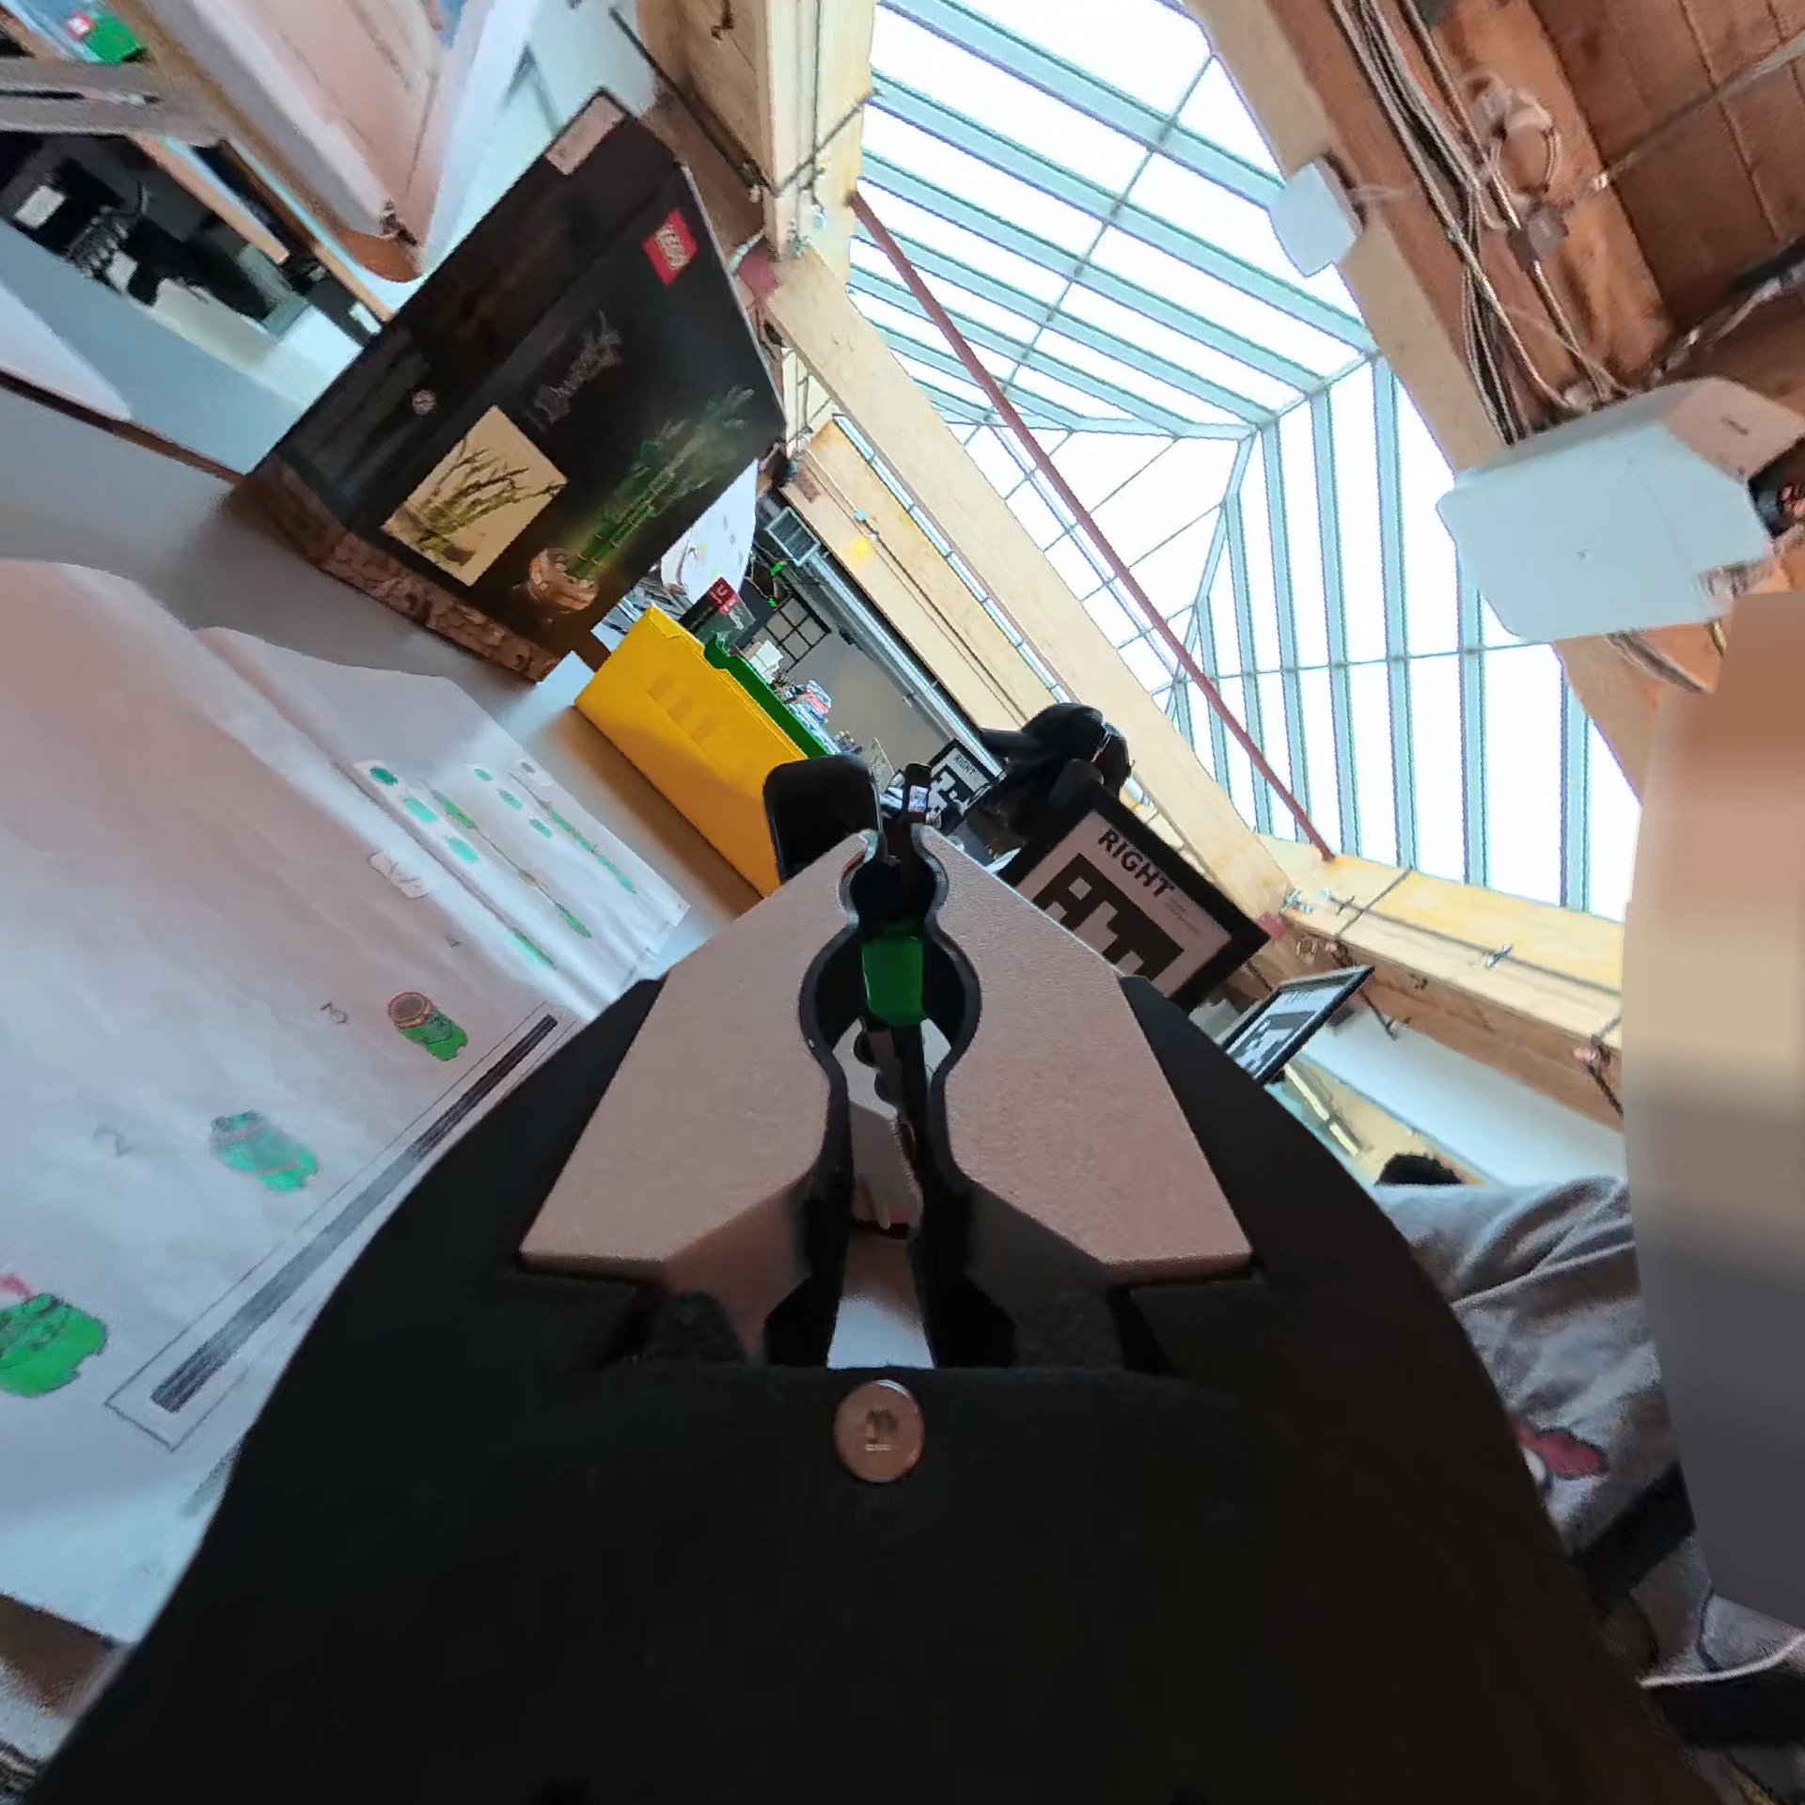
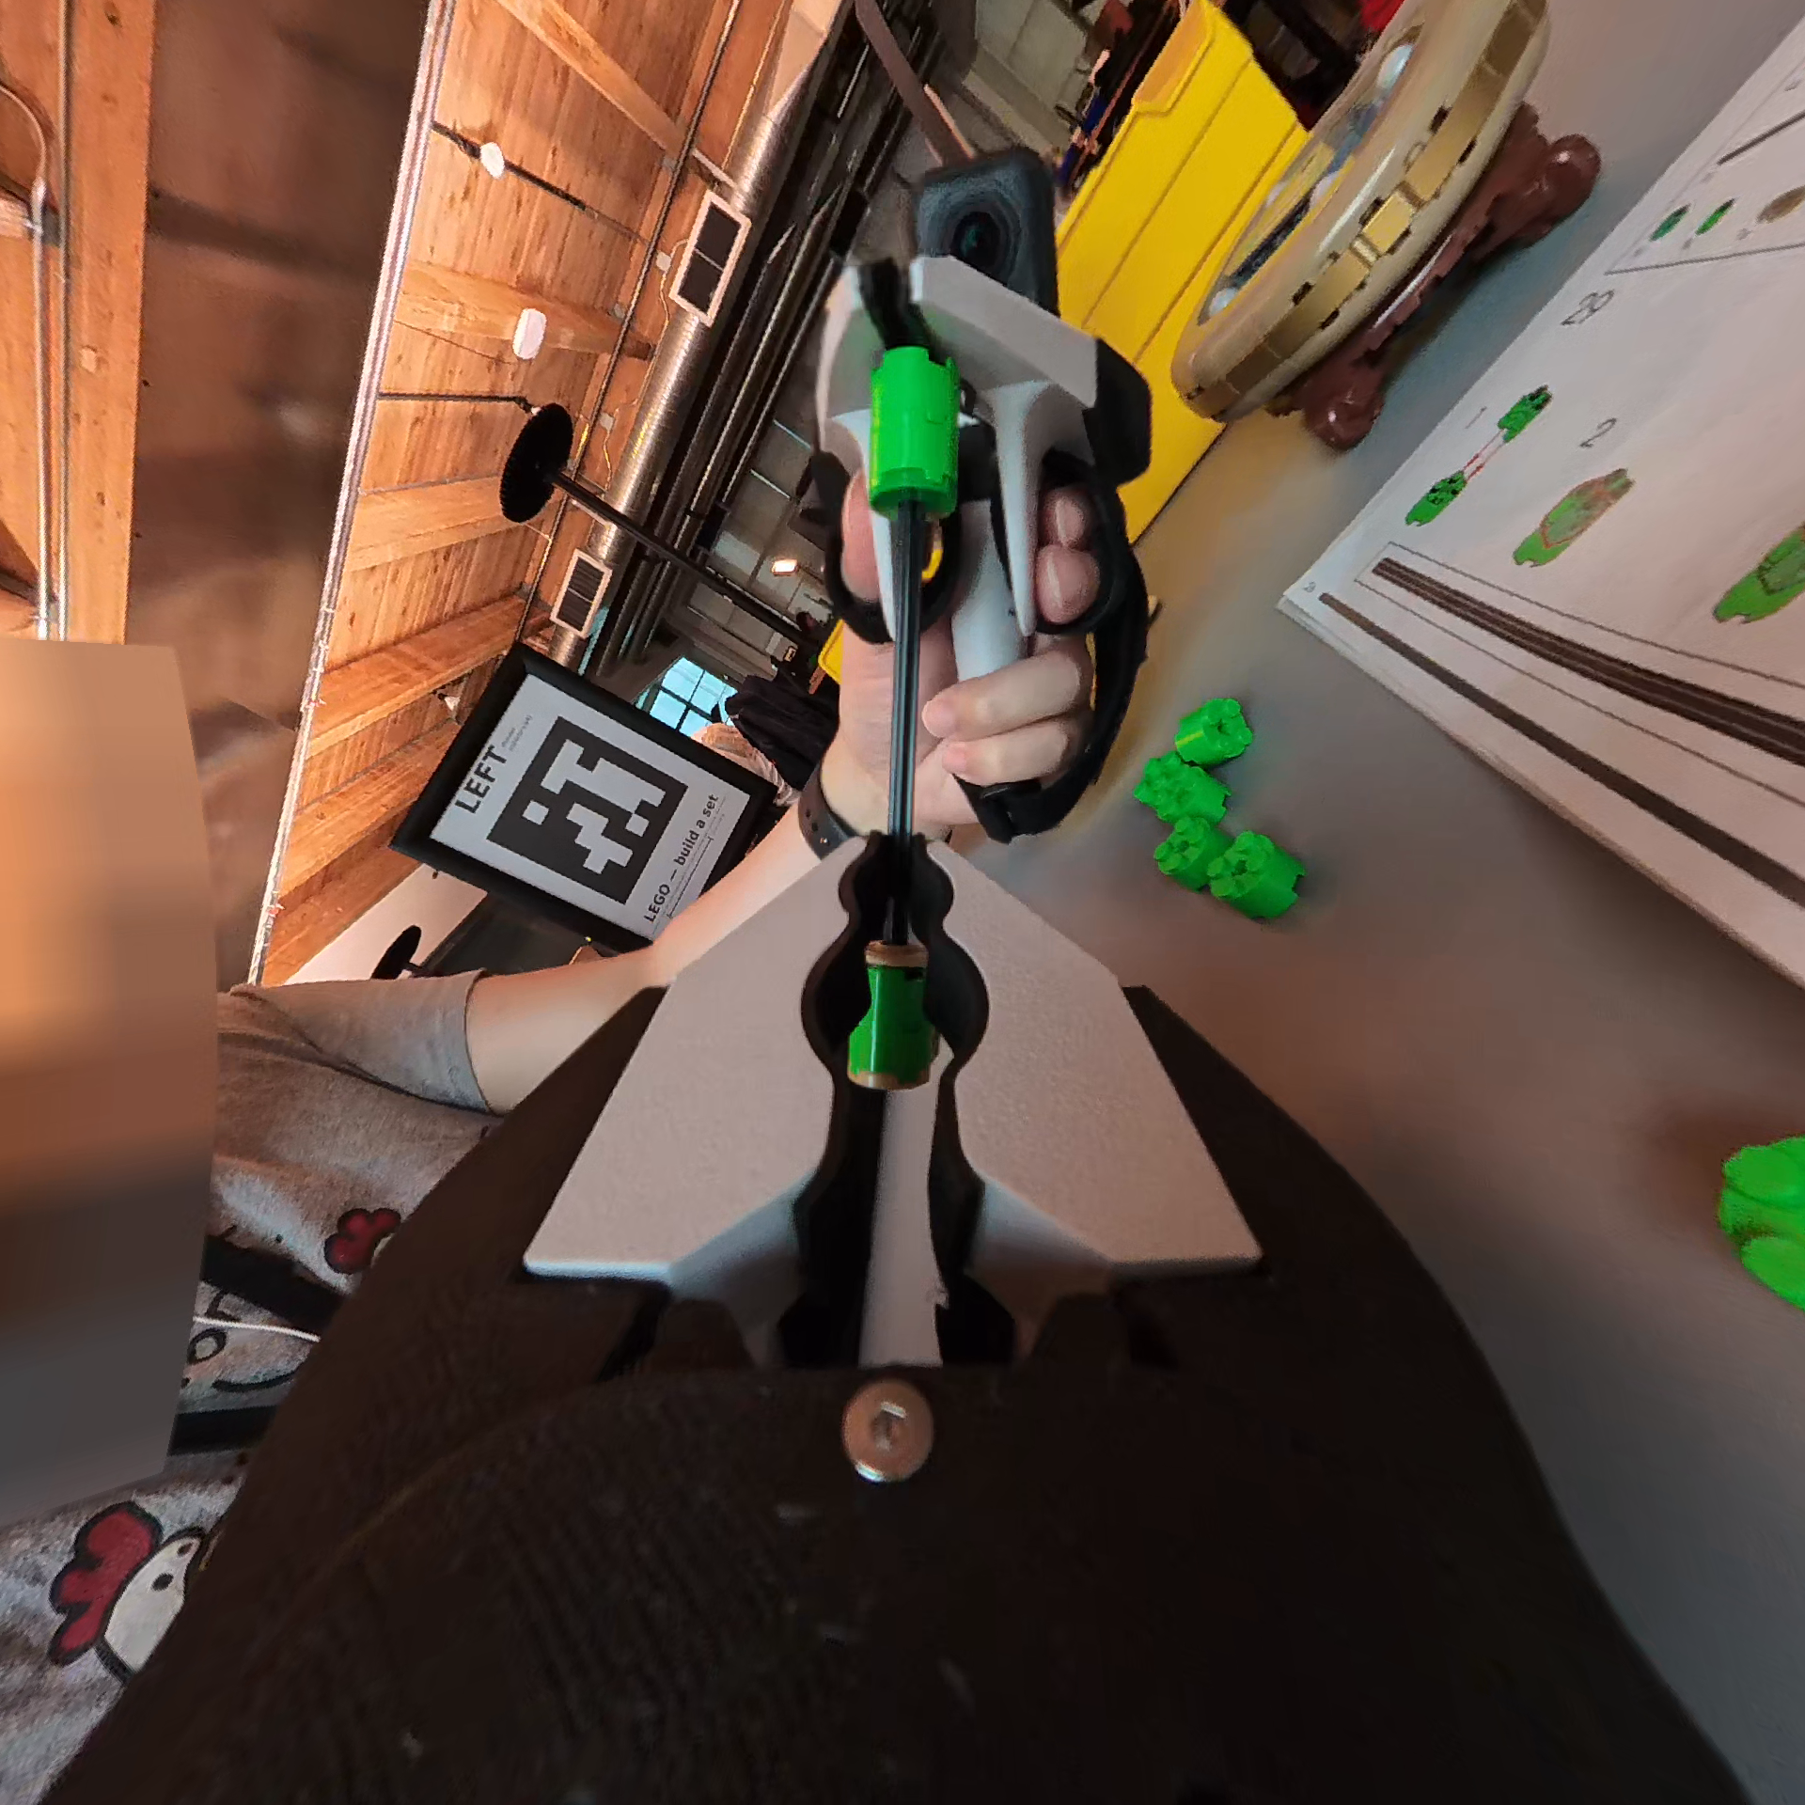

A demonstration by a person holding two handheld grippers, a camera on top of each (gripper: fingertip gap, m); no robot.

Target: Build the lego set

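Note:
A thin black rod (image 2: 906, 684) spans between my two grippers, held above the table. My left gripper (image 1: 894, 845) is shut on a bright green round brick (image 1: 891, 972) threaded on the rod. In the right wrist view the left gripper (image 2: 903, 322) is farther off, held in a hand, with that brick (image 2: 913, 430) between its jaws. My right gripper (image 2: 897, 850) is shut on the rod's near end. A small green piece with tan rings (image 2: 889, 1026) sits on the rod in the hollow between its jaws. The right gripper (image 1: 986, 781) shows beyond the left one's tips.
The open instruction booklet (image 2: 1612, 488) lies on the grey table (image 2: 1367, 977), also in the left wrist view (image 1: 293, 879). Several loose green round bricks (image 2: 1216, 820) and a green piece (image 2: 1768, 1221) lie nearby. A tan and brown round model (image 2: 1367, 244), a yellow bin (image 2: 1172, 244) and the set box (image 1: 547, 391) stand behind. The left gripper's tips are roughly 9 cm from the right gripper's.

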